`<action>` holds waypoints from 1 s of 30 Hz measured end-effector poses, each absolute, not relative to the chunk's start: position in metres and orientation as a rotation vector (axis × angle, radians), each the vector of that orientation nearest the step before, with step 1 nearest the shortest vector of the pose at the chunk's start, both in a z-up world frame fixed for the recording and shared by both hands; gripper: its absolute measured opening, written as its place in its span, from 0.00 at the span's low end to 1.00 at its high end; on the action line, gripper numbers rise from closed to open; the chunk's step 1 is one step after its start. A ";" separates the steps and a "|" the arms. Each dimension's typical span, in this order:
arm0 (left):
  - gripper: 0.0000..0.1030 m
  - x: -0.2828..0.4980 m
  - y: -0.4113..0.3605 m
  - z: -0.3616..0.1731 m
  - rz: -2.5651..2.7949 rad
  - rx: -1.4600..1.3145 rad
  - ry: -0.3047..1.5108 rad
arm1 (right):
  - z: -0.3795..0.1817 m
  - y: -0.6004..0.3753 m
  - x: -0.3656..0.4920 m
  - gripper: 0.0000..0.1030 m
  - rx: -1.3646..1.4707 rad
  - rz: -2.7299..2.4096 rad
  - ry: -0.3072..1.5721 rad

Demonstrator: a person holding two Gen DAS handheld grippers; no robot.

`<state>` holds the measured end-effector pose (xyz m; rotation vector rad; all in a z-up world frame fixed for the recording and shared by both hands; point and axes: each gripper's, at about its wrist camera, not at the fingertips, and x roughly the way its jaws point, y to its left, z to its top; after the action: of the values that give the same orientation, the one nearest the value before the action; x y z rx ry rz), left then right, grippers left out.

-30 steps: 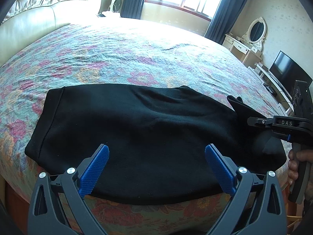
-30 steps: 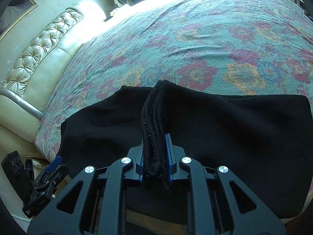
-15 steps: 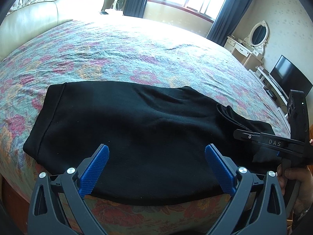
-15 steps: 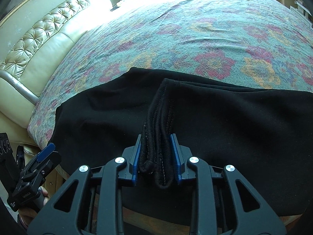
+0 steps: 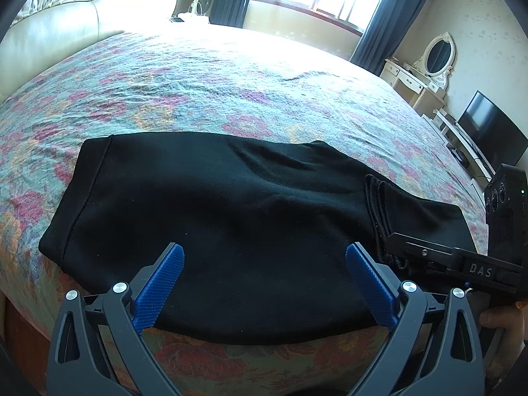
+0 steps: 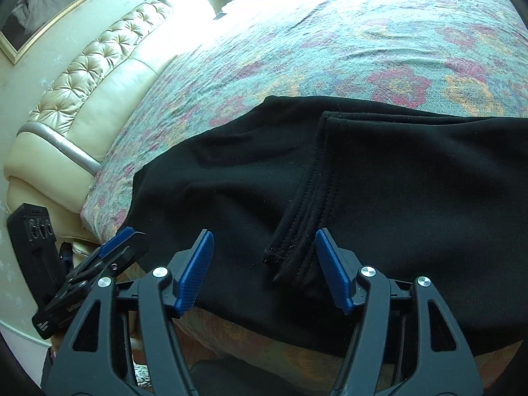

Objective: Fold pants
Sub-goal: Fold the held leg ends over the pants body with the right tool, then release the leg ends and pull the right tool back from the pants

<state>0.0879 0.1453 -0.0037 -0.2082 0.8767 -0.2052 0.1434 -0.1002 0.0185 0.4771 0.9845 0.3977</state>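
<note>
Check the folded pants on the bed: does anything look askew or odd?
Mostly tidy. The hems lie slanted across the pants, and their near edge overhangs the bed.

Black pants [image 5: 231,217] lie on a bed [image 5: 231,76] covered in teal with pink and orange flowers, beside a cream tufted headboard [image 6: 99,76]; dark blue curtains [image 5: 376,26].

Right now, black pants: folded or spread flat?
Folded. The black fabric pants lie doubled on the floral bedspread, stitched hem edges stacked on top.
</note>
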 end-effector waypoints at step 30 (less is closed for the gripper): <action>0.95 0.086 0.144 -0.021 -0.194 -0.190 0.919 | -0.067 -0.337 0.054 0.45 1.148 0.267 0.845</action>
<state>0.0864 0.1444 -0.0208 -0.1895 0.9192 -0.1941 0.0538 -0.3365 -0.0669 1.1481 0.8448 0.2674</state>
